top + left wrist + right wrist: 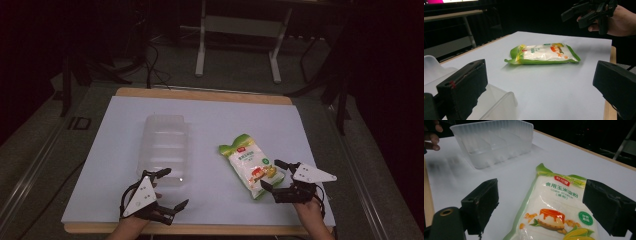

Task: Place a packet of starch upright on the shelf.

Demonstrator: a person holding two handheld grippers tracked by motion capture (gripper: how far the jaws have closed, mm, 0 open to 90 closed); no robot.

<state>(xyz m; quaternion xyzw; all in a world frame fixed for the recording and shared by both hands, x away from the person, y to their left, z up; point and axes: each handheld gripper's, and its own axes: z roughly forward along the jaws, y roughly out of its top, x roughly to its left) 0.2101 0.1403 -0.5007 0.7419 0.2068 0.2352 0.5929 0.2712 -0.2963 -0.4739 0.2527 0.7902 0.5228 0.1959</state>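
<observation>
Progress so far: none that I can see on the table. Corn starch bag (251, 165) lies flat on the white table sheet (210, 120), right of centre, untouched. Clear plastic bin (165, 147) sits to its left, well apart from the bag, dividers visible inside, nothing in it as far as I can tell.

Right gripper (274, 175) is at the bag's near end. From the right gripper view the jaws stand wide apart, one on either side of the bag (554, 210), not pressing it. I read this as the approach to a pick: bracketed, not yet gripped.

Left gripper (170, 187) hovers at the near edge of the bin, jaws also spread, holding nothing. In the left gripper view the bin's rim (499, 100) sits just under the left jaw, with the bag (544, 53) farther off and the other hand (616, 18) beyond it.

My judgement of the job: bag goes into the bin. Everything is left to do: close on the bag, lift, carry across, lower into a compartment, release. The left side may be there to steady the bin; I cannot confirm that.

Note: bag is soft and slack, likely to sag when lifted by one end.
</observation>
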